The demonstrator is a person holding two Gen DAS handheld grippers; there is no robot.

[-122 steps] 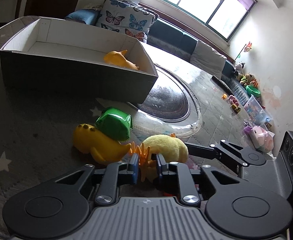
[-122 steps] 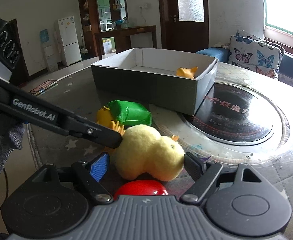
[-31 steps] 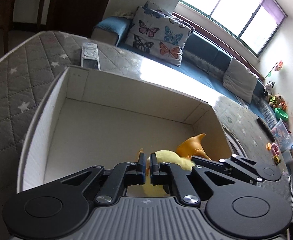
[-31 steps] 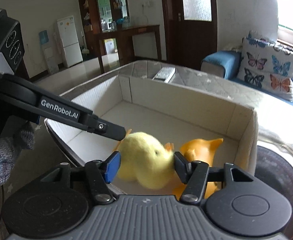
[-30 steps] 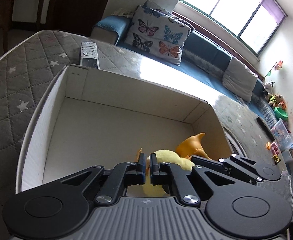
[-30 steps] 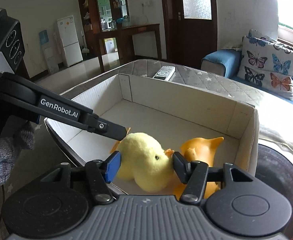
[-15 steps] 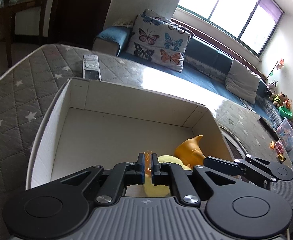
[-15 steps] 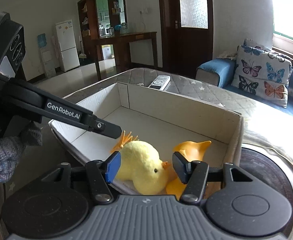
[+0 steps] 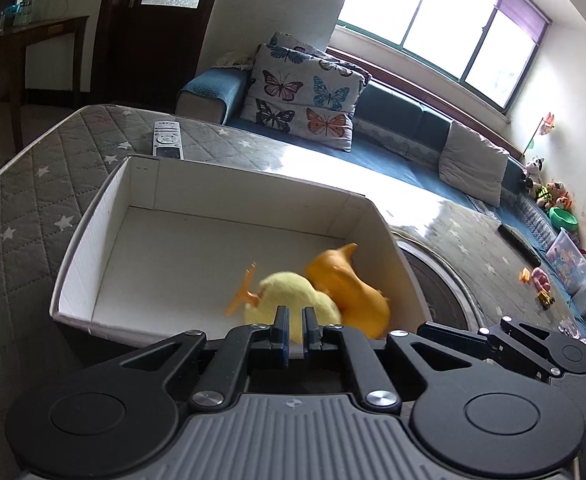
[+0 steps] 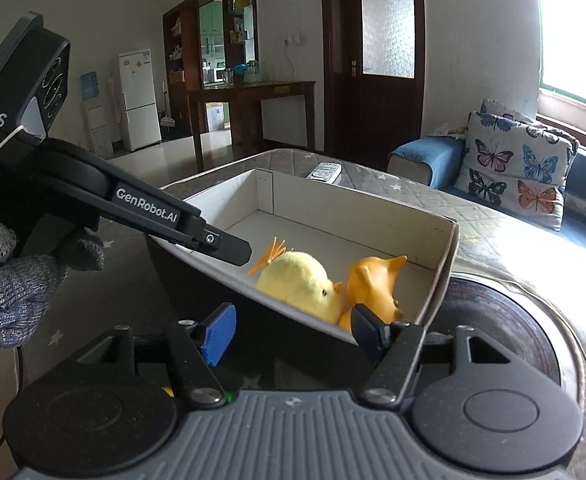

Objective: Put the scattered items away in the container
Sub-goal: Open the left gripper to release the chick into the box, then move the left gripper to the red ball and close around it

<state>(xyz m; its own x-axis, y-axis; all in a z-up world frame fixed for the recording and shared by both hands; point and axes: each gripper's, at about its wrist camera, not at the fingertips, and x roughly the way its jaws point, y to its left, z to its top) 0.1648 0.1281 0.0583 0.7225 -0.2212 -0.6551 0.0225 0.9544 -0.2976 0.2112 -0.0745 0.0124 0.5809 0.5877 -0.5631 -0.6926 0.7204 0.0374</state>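
Note:
A white cardboard box (image 9: 93,248) (image 10: 445,248) stands on the quilted table. A yellow plush duck (image 9: 289,292) (image 10: 297,280) with orange feet lies inside it, against an orange toy (image 9: 345,284) (image 10: 373,284). My left gripper (image 9: 293,332) hovers above the box's near edge, its fingers nearly together with nothing between them. It also shows from the side in the right wrist view (image 10: 229,250). My right gripper (image 10: 293,332) is open and empty, just in front of the box's near wall.
A white remote (image 9: 167,144) (image 10: 325,171) lies on the table beyond the box. A dark round glass inset (image 10: 505,336) sits right of the box. A sofa with a butterfly cushion (image 9: 305,96) runs behind.
Both grippers have let go of the plush duck and drawn back and up from the box. The duck now lies in the box beside the orange toy.

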